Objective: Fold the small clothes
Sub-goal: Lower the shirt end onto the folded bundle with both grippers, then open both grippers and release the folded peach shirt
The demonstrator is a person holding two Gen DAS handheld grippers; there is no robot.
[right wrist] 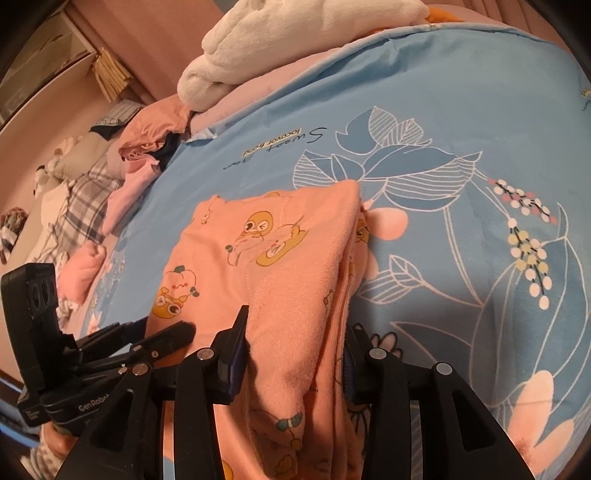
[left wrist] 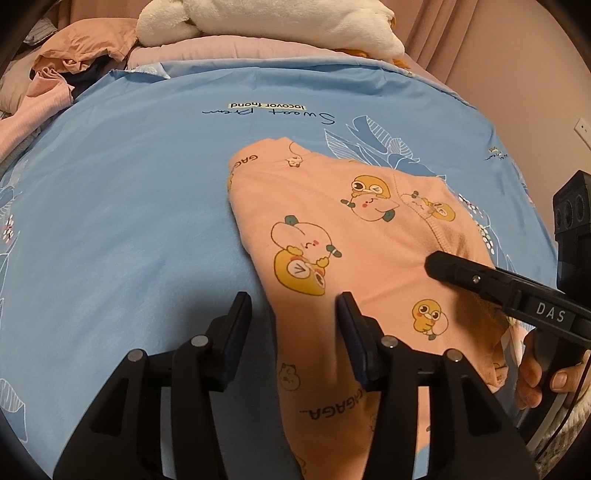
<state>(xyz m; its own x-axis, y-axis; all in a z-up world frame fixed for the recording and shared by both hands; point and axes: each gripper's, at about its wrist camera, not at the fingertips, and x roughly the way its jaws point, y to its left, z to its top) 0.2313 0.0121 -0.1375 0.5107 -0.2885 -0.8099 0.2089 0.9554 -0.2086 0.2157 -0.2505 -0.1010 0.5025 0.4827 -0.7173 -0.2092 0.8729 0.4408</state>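
My left tongs (left wrist: 293,314) are standing released, straddling the near left edge of the folded peach garment (left wrist: 340,236) without pinching it. My right tongs (right wrist: 297,332) are also standing loose around its thick right fold (cloth between them, unpressed). The garment is lying on the blue bed sheet (left wrist: 129,192); beyond, a white plush toy (left wrist: 258,18) is resting.

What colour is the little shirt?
Peach-orange garment with yellow duck cartoons; clearest in the left wrist view.

Bed (left wrist: 129,192): blue floral sheet. On it: folded peach garment (left wrist: 332,236), centre; white plush (left wrist: 258,22) at far edge; pile of pink clothes (right wrist: 140,162) at left.
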